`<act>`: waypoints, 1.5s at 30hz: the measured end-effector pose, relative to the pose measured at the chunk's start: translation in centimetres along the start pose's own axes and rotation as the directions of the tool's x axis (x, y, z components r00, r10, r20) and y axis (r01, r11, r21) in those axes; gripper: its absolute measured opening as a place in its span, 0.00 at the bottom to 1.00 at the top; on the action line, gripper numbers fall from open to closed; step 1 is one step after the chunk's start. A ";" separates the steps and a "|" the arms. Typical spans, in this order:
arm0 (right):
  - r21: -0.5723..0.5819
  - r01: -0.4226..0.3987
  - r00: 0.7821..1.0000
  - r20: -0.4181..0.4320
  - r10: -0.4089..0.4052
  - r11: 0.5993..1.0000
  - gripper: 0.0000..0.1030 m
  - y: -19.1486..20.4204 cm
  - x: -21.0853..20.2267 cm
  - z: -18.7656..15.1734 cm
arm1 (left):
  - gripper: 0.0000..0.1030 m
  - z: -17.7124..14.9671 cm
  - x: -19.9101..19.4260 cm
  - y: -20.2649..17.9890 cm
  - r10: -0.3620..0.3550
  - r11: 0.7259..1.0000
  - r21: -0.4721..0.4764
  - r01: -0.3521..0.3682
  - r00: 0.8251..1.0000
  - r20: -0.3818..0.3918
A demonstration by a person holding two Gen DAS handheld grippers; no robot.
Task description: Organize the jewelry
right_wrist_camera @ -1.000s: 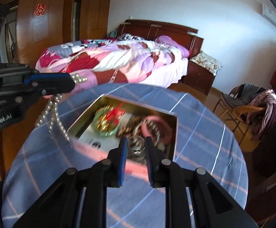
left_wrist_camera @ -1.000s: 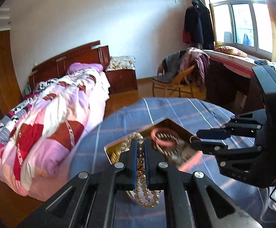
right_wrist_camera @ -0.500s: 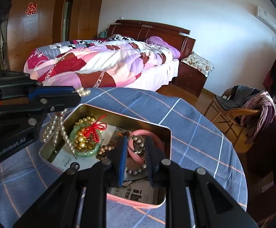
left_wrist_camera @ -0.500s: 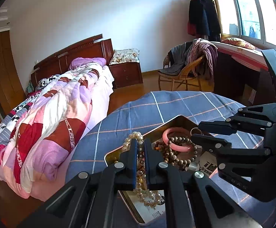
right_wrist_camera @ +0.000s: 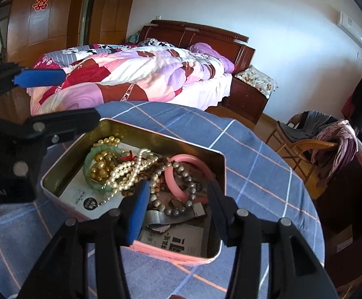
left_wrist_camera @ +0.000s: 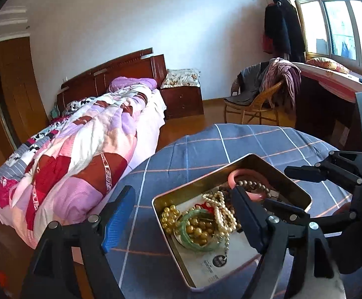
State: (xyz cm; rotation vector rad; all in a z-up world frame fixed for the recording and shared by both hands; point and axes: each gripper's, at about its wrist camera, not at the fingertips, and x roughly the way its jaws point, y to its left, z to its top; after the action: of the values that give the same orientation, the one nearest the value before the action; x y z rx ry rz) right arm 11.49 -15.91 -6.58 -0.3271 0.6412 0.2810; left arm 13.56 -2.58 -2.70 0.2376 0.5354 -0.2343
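Both your left gripper point(left_wrist_camera: 181, 214) and right gripper point(right_wrist_camera: 178, 204) have just been opening and hold nothing, so pinch the floppy, slippery pearl necklace point(right_wrist_camera: 128, 172) in the tin box point(right_wrist_camera: 156, 139) across several bunched strands.

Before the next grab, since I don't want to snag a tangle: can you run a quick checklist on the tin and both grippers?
1. Left gripper let go: ok, jaws just opened, nothing between them.
2. Pearl necklace inside the tin: ok, heaped beside the green bangle.
3. Right gripper clear: ok, jaws just opened, above the grey bead bracelet, not gripping.
4. Pieces separate: not ok, the pearls, bead bracelets and pink bangle overlap.
5. Tin flat on the tablecloth: ok.
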 end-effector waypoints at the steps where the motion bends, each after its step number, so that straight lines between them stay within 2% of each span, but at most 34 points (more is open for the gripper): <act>1: 0.000 0.004 1.000 0.002 -0.004 1.000 0.50 0.1 -0.2 0.0 | 0.77 -0.1 -0.1 0.1 0.005 1.000 -0.003 -0.005 1.000 0.000; 8: 0.047 0.045 0.999 0.009 -0.046 0.998 0.53 -0.2 -1.8 -0.6 | 0.77 -1.5 -2.0 0.7 0.015 0.998 -0.054 -0.015 1.000 0.008; 15: 0.111 0.047 0.998 0.038 -0.052 0.993 0.57 -0.7 -3.5 -1.1 | 0.77 -2.7 -3.6 0.5 0.010 0.997 -0.078 -0.009 1.000 0.019; 25: 0.141 0.043 0.996 0.065 -0.052 0.989 0.58 -0.8 -4.3 -1.1 | 0.77 -3.3 -4.0 -0.2 0.007 0.997 -0.077 -0.006 1.000 0.016; 45: 0.145 0.040 0.997 0.067 -0.050 0.989 0.59 -1.0 -4.4 -1.3 | 0.77 -3.2 -4.0 -0.7 0.012 0.998 -0.061 -0.011 1.000 0.007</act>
State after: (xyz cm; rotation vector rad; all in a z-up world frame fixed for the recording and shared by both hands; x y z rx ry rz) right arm 7.77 -18.03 -4.57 -0.1919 0.5805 0.2012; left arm 8.46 -1.67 -3.38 0.1808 0.5329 -0.2073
